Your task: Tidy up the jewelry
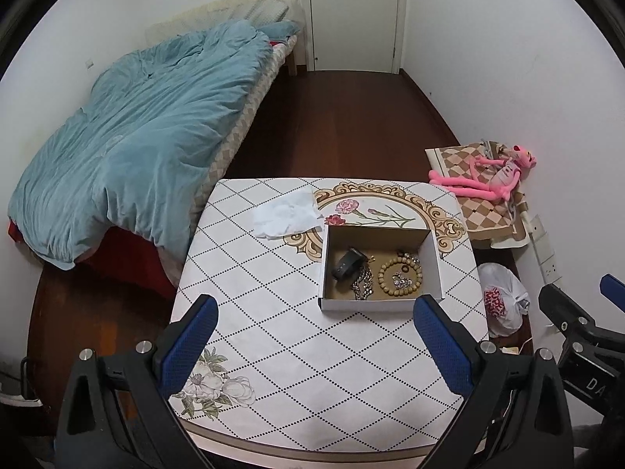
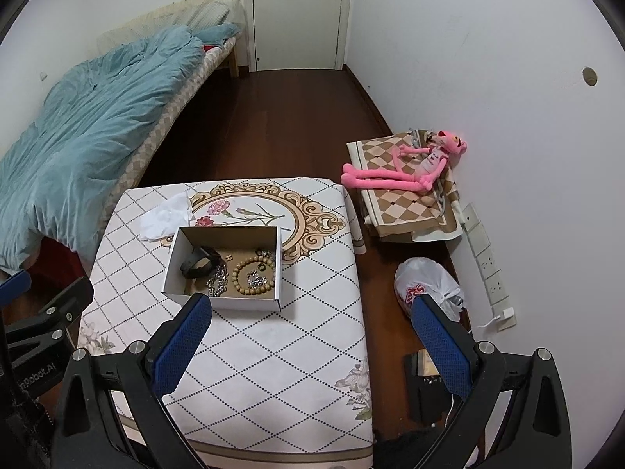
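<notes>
Your left tool [image 1: 314,326] hangs above the near half of the worktop [image 1: 273,351] with its blue pads spread wide and nothing between them; your right tool [image 2: 312,328] is spread just as wide and just as bare, its left pad over the near edge of the cardboard box [image 2: 273,258] and its right pad out past the worktop's right edge, over the floor. The box sits on the patterned cloth right of the worktop's middle, open side up, its long axis running left to right across your view and its short walls pointing away toward the door [image 1: 353,15]. Inside it, a black watch band [image 1: 345,265] lies at the left, angled from near-left to far-right; a silver chain [image 1: 363,283] trails from beside it toward the near wall; a ring of wooden beads [image 1: 384,277] lies flat in the right half, with small sparkly pieces [image 1: 402,279] inside the ring. More small dark pieces sit by the far right corner, too small to name. A crumpled white tissue [image 1: 287,215] lies just beyond the box's far left corner. A bed with a blue quilt [image 1: 136,148] runs along the left wall, a pink plush toy [image 2: 394,172] lies on a checked mat at the right, and a tied white plastic bag [image 2: 427,285] sits on the floor.
</notes>
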The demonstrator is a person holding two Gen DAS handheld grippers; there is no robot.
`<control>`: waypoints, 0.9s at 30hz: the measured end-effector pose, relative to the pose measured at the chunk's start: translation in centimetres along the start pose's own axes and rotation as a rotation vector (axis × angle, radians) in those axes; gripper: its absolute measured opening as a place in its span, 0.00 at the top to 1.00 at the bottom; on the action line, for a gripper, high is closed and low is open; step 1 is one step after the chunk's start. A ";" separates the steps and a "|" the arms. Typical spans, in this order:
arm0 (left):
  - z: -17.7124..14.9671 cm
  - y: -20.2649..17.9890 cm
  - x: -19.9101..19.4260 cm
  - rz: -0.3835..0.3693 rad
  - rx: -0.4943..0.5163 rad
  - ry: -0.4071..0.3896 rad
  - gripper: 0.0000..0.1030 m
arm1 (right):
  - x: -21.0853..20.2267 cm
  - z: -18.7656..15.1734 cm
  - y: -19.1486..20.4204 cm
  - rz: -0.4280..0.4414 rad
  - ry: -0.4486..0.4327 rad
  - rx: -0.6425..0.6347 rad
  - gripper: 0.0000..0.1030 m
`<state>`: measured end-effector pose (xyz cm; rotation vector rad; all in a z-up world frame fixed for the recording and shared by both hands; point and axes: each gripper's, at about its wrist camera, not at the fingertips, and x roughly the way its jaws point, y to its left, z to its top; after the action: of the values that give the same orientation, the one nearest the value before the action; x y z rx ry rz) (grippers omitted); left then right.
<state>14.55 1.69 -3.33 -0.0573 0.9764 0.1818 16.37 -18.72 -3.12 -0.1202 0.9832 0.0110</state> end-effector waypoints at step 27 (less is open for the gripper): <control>0.0 0.9 0.2 0.011 -0.009 -0.002 0.01 | 0.2 -0.2 0.5 0.012 0.020 -0.012 0.00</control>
<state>14.55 2.60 -3.46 -0.0596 0.9741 0.1962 16.28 -18.21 -3.46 -0.1253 1.0036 0.0268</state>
